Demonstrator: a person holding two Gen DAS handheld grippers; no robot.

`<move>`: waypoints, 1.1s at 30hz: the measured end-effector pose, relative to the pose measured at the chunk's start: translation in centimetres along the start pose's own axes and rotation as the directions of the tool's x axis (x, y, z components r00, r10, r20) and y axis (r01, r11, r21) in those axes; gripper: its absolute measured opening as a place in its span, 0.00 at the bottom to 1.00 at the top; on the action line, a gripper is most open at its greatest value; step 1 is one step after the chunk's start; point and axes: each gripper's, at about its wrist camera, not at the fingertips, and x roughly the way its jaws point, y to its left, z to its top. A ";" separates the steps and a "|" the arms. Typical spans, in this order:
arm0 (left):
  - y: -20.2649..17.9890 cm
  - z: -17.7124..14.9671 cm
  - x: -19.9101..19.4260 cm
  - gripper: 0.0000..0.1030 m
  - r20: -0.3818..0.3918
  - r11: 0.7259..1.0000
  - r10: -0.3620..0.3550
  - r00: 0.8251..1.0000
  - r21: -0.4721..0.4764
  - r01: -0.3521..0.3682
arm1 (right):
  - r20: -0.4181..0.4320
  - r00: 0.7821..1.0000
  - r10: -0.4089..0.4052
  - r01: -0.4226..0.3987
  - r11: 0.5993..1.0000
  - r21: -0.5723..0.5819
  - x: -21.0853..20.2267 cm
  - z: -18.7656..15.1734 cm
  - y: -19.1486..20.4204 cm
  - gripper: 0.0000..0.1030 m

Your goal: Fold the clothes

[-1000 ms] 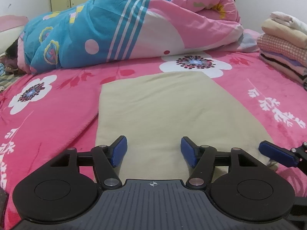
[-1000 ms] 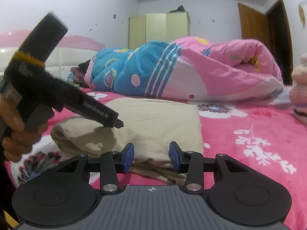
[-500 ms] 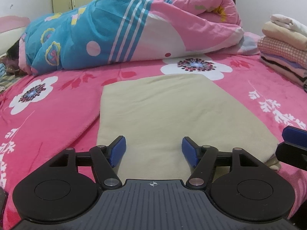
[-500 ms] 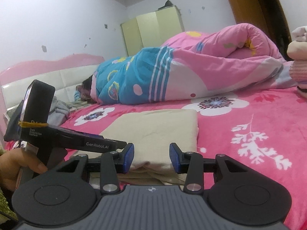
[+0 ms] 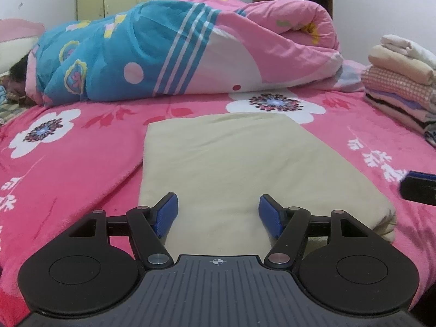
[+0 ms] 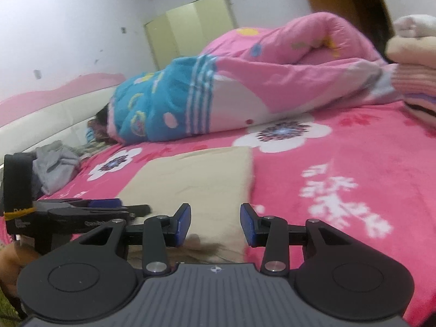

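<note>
Bed (image 5: pixel 81 169): carries everything. Folded beige garment (image 5: pixel 245 163): I see it lying flat, its long axis running straight ahead of my left hand-held gripper (image 5: pixel 218 215), the nearer one, open and empty over its near edge. Right hand-held gripper (image 6: pixel 214 224): open, empty, off the garment's right corner.

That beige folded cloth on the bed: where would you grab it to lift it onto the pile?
Probably at the near edge of the beige cloth, coming in low from the front. The layers end there in a thick lip, and both claws, left and right, already face it open.
</note>
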 end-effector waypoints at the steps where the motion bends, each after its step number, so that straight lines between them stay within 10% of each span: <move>1: 0.1 0.0 0.0 0.65 0.002 1.000 -0.006 1.000 0.001 0.006 | 0.001 1.000 -0.009 0.009 1.000 0.002 -0.5 -0.2 -0.3 0.41; 19: 0.1 0.1 -0.1 0.65 -0.002 1.000 -0.009 1.000 0.011 0.009 | -0.094 0.995 -0.012 -0.018 0.951 -0.310 0.4 -2.1 0.9 0.37; 33: 0.4 0.2 0.0 0.66 0.000 1.000 -0.026 1.000 0.009 0.026 | -0.141 0.989 -0.034 -0.103 0.519 -0.849 2.7 -3.4 4.3 0.37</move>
